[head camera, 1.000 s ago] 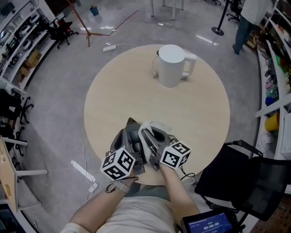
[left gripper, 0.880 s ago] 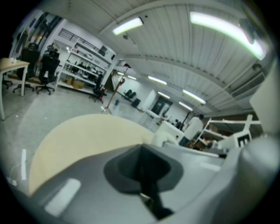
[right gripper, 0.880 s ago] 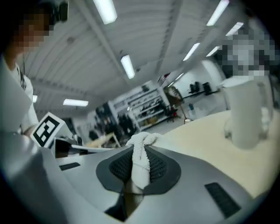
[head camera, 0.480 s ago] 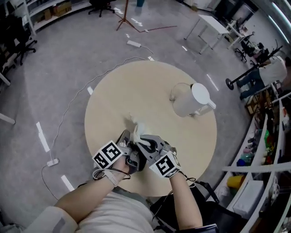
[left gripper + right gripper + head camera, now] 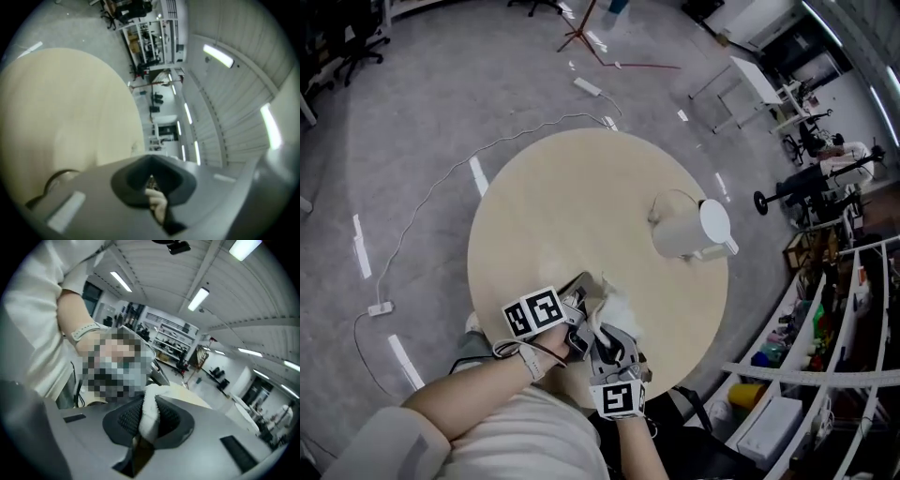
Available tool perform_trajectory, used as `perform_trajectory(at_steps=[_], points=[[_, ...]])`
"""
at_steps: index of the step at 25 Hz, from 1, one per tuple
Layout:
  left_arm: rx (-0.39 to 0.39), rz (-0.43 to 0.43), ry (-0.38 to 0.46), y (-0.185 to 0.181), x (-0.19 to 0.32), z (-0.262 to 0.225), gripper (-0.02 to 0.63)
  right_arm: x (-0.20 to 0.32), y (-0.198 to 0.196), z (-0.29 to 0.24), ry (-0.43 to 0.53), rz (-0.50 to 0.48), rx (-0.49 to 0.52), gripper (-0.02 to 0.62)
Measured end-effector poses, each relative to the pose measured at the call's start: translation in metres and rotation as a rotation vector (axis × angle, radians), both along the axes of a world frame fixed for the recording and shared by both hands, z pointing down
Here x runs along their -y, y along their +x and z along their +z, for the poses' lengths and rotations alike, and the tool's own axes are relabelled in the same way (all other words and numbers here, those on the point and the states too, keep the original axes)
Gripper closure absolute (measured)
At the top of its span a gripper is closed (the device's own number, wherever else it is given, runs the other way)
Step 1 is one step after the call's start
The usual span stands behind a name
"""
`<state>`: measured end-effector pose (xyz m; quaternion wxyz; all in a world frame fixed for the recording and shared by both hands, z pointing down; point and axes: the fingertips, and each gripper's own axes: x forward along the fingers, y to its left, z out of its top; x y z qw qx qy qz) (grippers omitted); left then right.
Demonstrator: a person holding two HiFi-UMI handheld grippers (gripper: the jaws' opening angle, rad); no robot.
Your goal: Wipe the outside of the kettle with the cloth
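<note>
A white kettle point(image 5: 689, 228) with a side handle stands upright on the right part of the round beige table point(image 5: 553, 206). Both grippers are together at the table's near edge, well apart from the kettle. A white fluffy cloth point(image 5: 615, 307) is bunched between them. My right gripper point(image 5: 606, 324) is shut on a fold of the cloth point(image 5: 149, 412), which sticks up from its pads. My left gripper point(image 5: 582, 292) is also shut, with a small pale bit of the cloth point(image 5: 158, 205) pinched between its pads. The rest of the cloth is hidden behind the gripper bodies.
A white cable point(image 5: 441, 187) runs over the grey floor to a power strip point(image 5: 379, 307) on the left. Shelving point(image 5: 834, 356) with coloured items lines the right side. A tripod stand point(image 5: 586, 28) and a small table point(image 5: 750, 80) lie beyond the round table.
The head view has swung, so the kettle now shows further right. Both grippers stay at the near edge with the cloth; the right one has turned its cube toward the person.
</note>
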<state>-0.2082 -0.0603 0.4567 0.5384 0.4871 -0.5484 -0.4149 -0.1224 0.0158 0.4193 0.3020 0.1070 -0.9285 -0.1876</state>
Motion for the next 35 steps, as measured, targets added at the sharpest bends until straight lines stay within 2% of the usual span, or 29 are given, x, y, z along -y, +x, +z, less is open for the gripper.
perform_trajectory(at_steps=[1, 3, 5, 7, 10, 12, 14, 16, 17, 18, 21, 22, 23, 25, 27, 31, 33, 35], points=[[0.01, 0.021, 0.008, 0.002, 0.001, -0.001, 0.606, -0.002, 0.002, 0.001, -0.022, 0.059, -0.004, 0.552], [0.003, 0.045, 0.016, 0.003, 0.002, 0.0, 0.606, -0.009, 0.004, -0.002, -0.088, 0.114, 0.044, 0.552], [-0.025, 0.071, 0.019, 0.005, 0.003, 0.003, 0.606, -0.017, 0.007, -0.004, -0.186, 0.105, 0.094, 0.552], [-0.039, 0.116, 0.031, 0.01, 0.005, 0.004, 0.606, -0.02, 0.009, -0.001, -0.311, 0.089, 0.093, 0.553], [-0.039, 0.165, 0.046, 0.016, 0.013, 0.003, 0.606, -0.016, 0.014, -0.002, -0.616, 0.172, 0.121, 0.554], [-0.031, 0.195, 0.058, 0.022, 0.02, 0.001, 0.606, -0.016, 0.021, -0.003, -0.842, 0.256, 0.185, 0.554], [-0.03, 0.216, 0.065, 0.026, 0.024, -0.001, 0.606, -0.016, 0.028, -0.005, -0.994, 0.315, 0.28, 0.554], [-0.029, 0.223, 0.062, 0.026, 0.026, 0.0, 0.606, -0.012, 0.031, -0.01, -1.019, 0.353, 0.388, 0.554], [-0.023, 0.226, 0.059, 0.026, 0.025, 0.002, 0.606, -0.009, 0.032, -0.013, -0.978, 0.368, 0.439, 0.554], [-0.015, 0.23, 0.055, 0.024, 0.024, 0.004, 0.606, -0.007, 0.033, -0.014, -0.891, 0.382, 0.483, 0.554], [-0.004, 0.246, 0.028, 0.022, 0.013, 0.015, 0.606, 0.007, 0.034, -0.01, -0.52, 0.383, 0.542, 0.554], [-0.002, 0.256, 0.014, 0.024, 0.007, 0.02, 0.606, 0.016, 0.033, -0.009, -0.461, 0.369, 0.556, 0.554], [0.004, 0.267, 0.001, 0.026, 0.0, 0.025, 0.606, 0.027, 0.03, -0.008, -0.455, 0.35, 0.57, 0.554], [-0.007, 0.268, -0.016, 0.032, -0.01, 0.032, 0.606, 0.05, 0.023, -0.008, -0.529, 0.289, 0.575, 0.554], [-0.071, 0.223, -0.027, 0.034, -0.012, 0.035, 0.606, 0.065, 0.018, -0.008, -0.635, 0.215, 0.544, 0.554], [-0.185, 0.148, -0.023, 0.034, -0.007, 0.037, 0.606, 0.034, 0.014, -0.004, -0.923, 0.099, 0.425, 0.554], [-0.192, 0.149, -0.017, 0.033, -0.008, 0.038, 0.606, 0.015, 0.013, 0.0, -1.055, 0.117, 0.447, 0.554], [-0.207, 0.159, -0.008, 0.027, -0.013, 0.039, 0.606, 0.0, 0.015, 0.005, -1.12, 0.149, 0.451, 0.554]])
